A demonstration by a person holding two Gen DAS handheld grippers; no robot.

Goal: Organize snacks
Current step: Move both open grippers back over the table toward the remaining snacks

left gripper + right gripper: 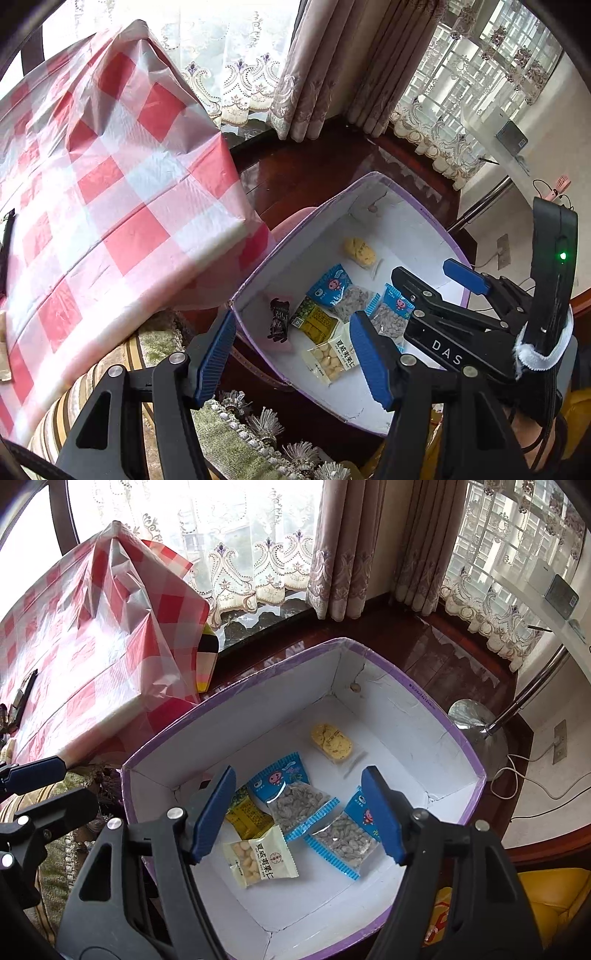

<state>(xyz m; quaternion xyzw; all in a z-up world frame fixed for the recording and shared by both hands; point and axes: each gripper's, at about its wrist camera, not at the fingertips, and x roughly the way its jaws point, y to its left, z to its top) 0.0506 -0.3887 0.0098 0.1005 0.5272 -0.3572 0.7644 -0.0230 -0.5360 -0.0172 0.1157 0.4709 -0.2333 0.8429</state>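
Both tongs, left (295,354) and right (299,814), gape empty over box (369,653). Pkts already inside; advise withdrawing straight up w/o snagging rim.

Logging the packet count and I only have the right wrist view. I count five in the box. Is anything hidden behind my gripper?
Observer: Yes, there's a sixth. A dark packet lies on the floor of the box, just left of the green-yellow packet in the left wrist view.
Operator: Is the left gripper holding anything?
Observer: No. The left gripper is open and empty. One finger is outside the box wall and the other is over the inside.
Operator: Any status light on my unit?
Observer: A green light is lit on the black body behind the right gripper.
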